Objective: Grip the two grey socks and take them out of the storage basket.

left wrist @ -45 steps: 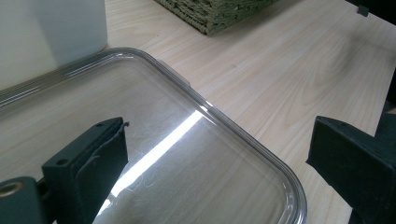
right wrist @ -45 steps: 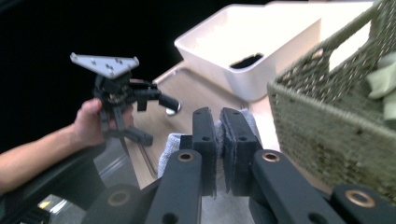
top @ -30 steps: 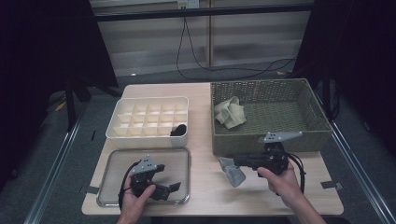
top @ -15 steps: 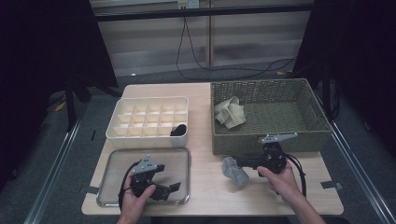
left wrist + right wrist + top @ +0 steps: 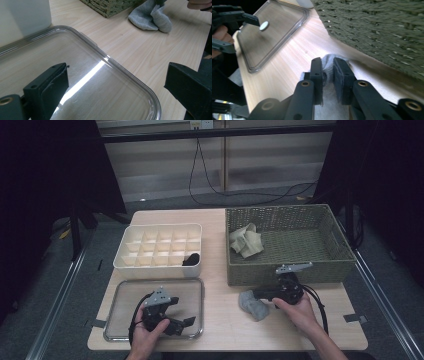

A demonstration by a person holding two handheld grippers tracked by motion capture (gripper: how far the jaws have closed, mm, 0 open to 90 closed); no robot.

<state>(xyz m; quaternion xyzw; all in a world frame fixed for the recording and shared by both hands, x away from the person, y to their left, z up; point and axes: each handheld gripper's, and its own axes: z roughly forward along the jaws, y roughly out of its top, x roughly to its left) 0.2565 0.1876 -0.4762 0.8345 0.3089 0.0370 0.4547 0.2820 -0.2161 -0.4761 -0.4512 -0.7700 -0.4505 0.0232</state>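
Pale wooden tabletop (image 5: 225, 320) carries everything: at lower left the left gripper (image 5: 181, 321) rests wide open and empty over the clear tray (image 5: 115, 295). Right of centre, the right gripper (image 5: 256, 294) pinches the grey sock (image 5: 252, 304), just before the wicker basket (image 5: 285, 270). One black sock (image 5: 191, 259) sits in the divided box (image 5: 150, 232); the grey one still needs placing, and a beige cloth (image 5: 246, 240) waits in the basket.

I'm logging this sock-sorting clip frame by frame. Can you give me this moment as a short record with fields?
right claw: shut on grey sock, on the table in front of the wicker basket
left claw: open, over the clear tray
basket contents: beige socks
divided box: one dark item in a front compartment
table: light wood
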